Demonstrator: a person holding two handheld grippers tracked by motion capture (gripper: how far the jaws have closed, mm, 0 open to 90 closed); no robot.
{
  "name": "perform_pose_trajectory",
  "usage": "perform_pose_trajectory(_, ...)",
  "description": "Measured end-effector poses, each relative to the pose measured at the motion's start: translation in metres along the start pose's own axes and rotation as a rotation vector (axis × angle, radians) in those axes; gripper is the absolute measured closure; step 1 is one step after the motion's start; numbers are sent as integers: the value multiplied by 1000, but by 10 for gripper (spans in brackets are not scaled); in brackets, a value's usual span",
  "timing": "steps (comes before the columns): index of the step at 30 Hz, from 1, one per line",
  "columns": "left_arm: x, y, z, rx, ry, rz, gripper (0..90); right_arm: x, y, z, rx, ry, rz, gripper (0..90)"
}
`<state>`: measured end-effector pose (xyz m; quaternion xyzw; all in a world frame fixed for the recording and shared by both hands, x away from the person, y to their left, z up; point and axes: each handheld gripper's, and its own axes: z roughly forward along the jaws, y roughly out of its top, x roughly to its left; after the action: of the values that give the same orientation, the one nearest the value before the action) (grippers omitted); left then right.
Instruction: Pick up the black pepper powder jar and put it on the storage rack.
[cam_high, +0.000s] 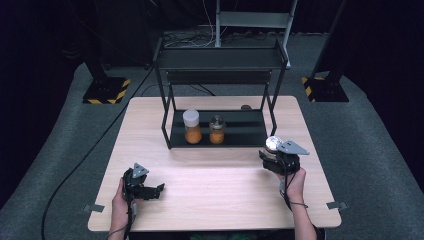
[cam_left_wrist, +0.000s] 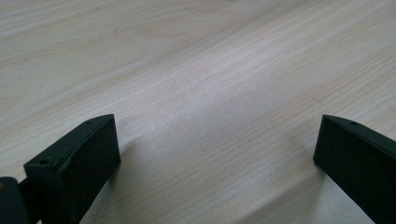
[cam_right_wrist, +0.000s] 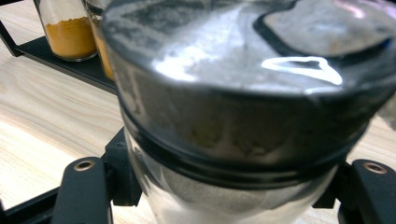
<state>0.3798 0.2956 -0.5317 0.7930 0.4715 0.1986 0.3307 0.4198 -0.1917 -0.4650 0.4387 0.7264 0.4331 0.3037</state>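
Observation:
My right gripper (cam_high: 273, 154) is shut on a glass jar with a shiny metal lid (cam_high: 273, 143), held upright just above the table in front of the rack's right end. In the right gripper view the held jar (cam_right_wrist: 233, 93) sits close up between the two black jaws, with whitish contents in its lower part. On the lower shelf (cam_high: 245, 131) of a black rack stand a white-lidded jar of orange powder (cam_high: 192, 126) and a smaller jar of orange powder (cam_high: 217, 129). Near the table's front left my left gripper (cam_high: 158, 190) rests open, with bare wood between its jaws (cam_left_wrist: 217, 140).
The black two-tier rack (cam_high: 220, 57) stands at the back middle of the wooden table (cam_high: 215, 185); its upper shelf holds nothing. A small dark object (cam_high: 245, 107) lies behind the rack's right leg. Cables and stand bases sit on the grey floor beyond.

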Motion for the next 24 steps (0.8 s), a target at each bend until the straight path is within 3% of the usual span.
perform_pose_trajectory(24,0,0,0,0,0,0,1,8,18,12,9,19,-33,302)
